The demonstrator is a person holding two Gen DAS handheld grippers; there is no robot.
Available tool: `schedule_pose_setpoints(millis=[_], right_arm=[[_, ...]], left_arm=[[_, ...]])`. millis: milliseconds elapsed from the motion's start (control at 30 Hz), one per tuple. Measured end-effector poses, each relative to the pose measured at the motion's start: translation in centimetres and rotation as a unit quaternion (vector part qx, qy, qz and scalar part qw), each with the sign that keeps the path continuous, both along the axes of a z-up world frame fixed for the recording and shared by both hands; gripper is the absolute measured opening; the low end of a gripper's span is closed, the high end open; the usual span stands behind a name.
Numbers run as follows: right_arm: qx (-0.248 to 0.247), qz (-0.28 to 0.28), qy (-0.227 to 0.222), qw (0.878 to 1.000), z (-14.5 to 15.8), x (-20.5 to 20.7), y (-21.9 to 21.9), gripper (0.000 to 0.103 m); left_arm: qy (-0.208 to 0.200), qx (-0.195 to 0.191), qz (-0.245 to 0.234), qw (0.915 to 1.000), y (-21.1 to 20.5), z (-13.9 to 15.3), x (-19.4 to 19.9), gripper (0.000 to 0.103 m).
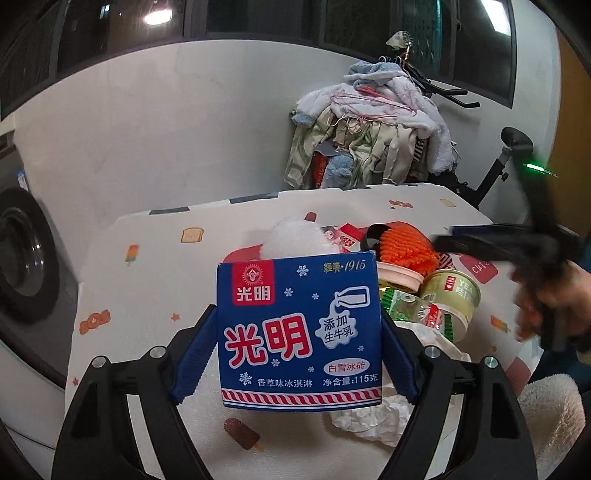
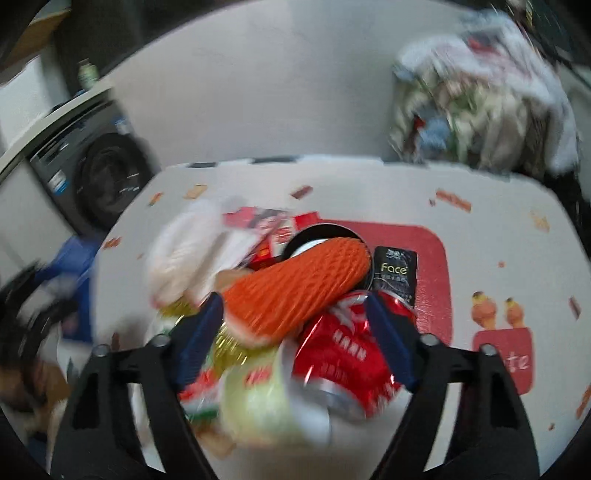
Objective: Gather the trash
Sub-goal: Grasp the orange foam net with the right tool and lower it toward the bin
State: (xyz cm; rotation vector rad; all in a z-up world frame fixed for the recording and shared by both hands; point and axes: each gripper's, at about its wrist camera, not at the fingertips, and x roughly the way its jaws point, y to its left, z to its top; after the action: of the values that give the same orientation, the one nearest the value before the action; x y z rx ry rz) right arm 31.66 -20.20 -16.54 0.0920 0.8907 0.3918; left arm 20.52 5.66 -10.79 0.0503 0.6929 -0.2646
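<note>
While the left gripper [image 1: 299,328] clamps a blue ice-cream carton [image 1: 298,332] between its blue fingers [image 1: 194,363], pads pressed to both sides and the box held upright above the surface [image 1: 147,280], the rest of the trash lies heaped just behind and to the right of it. That heap includes an orange foam fruit net [image 1: 404,245], a pale green can [image 1: 452,295], a green-and-red wrapper [image 1: 410,306] and crumpled white paper [image 1: 373,417] under the carton's lower right corner.

Seen from the right wrist, the right gripper [image 2: 295,332] hangs over the same heap with its jaws apart; the orange net, a crushed red can [image 2: 347,354] and the pale green can lie in the gap between its fingers, but motion blur leaves it unclear whether the pads touch any of them. A black packet marked "Face" [image 2: 395,275] lies just beyond the right finger, on a red mat [image 2: 432,258]. In the left wrist view, that gripper shows as a dark blur at the right edge, gripped by a person's hand [image 1: 546,295].

A white cloth printed with ice lollies, toast and sweets covers the surface. Behind it stand a white wall [image 1: 166,129], a front-loading washing machine [image 1: 22,254] at left, and a pile of laundry [image 1: 373,133] draped over an exercise bike at right, under dark windows [image 1: 258,14].
</note>
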Motion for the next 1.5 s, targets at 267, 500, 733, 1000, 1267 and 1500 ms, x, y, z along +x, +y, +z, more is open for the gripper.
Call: schedule_pose_setpoints(millis=[267,500,733,1000,1267,1500], right_arm=[[0.032,-0.061,0.085,0.994,-3.1,5.6,-0.7,0.033],[0.028,-0.037,-0.026,0.999,2.0,1.5,-0.7,0.027],[0.006,-0.033,-0.109,0.994,6.2,-4.2,-2.6,0.027],[-0.005,-0.006,-0.135,0.991,5.7,-13.1,-4.1,0.027],[0.008,0.006,-0.127,0.992,2.4,-21.0,-5.2,0.027],[-0.004,0.036,-0.112,0.993,-1.7,-27.3,-3.7,0.027]], left_arm=[[0.007,-0.016,-0.010,0.9998,-0.3,-0.3,-1.1,0.079],[0.010,-0.024,-0.014,0.9996,-0.7,0.1,-2.2,0.079],[0.003,-0.018,-0.022,0.9996,-1.9,1.1,-4.8,0.079],[0.005,-0.005,-0.030,0.9995,-3.8,1.4,-10.0,0.079],[0.012,-0.008,-0.047,0.9988,-5.1,-0.6,-16.4,0.079],[0.033,-0.023,-0.060,0.9974,-5.4,-3.5,-21.3,0.079]])
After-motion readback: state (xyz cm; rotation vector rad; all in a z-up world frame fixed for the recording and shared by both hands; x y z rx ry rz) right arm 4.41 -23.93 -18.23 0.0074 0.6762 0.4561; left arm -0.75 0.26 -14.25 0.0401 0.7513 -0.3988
